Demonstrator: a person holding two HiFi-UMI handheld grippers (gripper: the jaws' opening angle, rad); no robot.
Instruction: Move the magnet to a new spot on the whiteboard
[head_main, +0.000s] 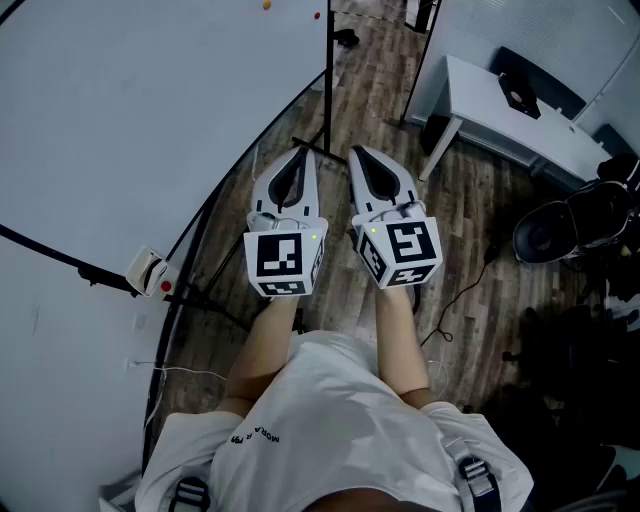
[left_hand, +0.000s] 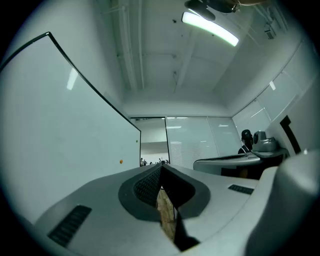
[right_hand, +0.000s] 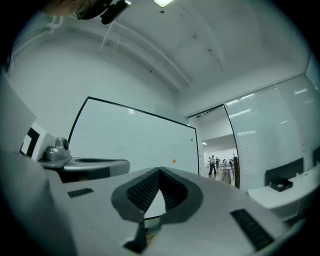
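We hold left tool (head_main: 301, 153) and right tool (head_main: 358, 152), both closed empty, beside the whiteboard (head_main: 130, 120), well apart from its orange magnet (head_main: 266, 5).

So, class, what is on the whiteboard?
An orange magnet and a smaller dot sit near the far edge of the whiteboard. Its back side is hidden.

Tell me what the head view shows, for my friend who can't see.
A person holds the left gripper and the right gripper side by side, jaws shut and empty, above a wooden floor. A whiteboard stands at the left with a small orange magnet near its far end.
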